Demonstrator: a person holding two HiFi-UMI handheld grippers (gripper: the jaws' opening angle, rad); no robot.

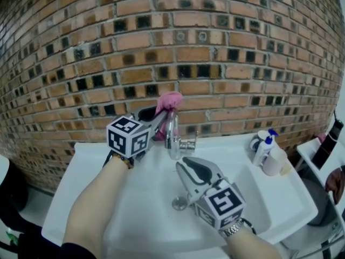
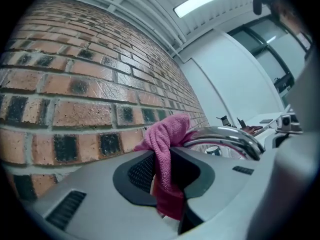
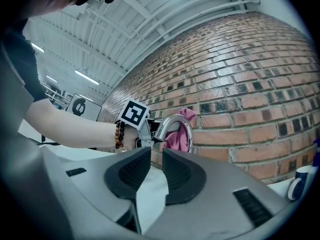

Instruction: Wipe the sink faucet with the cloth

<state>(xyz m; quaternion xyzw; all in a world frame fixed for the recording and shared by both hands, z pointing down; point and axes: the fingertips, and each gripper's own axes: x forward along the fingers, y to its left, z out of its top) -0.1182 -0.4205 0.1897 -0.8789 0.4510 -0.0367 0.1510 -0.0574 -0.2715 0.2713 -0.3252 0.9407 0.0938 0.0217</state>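
A pink cloth [image 1: 168, 102] is bunched over the top of the chrome faucet [image 1: 172, 136], against the brick wall. My left gripper [image 1: 160, 118] reaches in from the left and is shut on the cloth. In the left gripper view the cloth [image 2: 167, 154] hangs pinched between the dark pads of the left gripper [image 2: 169, 176], and the faucet's arch [image 2: 225, 136] curves just beyond. My right gripper [image 1: 187, 166] hovers over the sink basin, a little in front of the faucet. The right gripper [image 3: 156, 166] shows a narrow gap with nothing in it. It faces the faucet [image 3: 172, 126] and cloth [image 3: 181, 134].
The white sink [image 1: 280, 198] has a drain [image 1: 179, 203] under my right gripper. A blue-topped pump bottle [image 1: 264, 144] and a pale cup [image 1: 276, 163] stand at the sink's right rim. A dark bottle [image 1: 330, 142] stands further right. The brick wall [image 1: 81, 63] is close behind.
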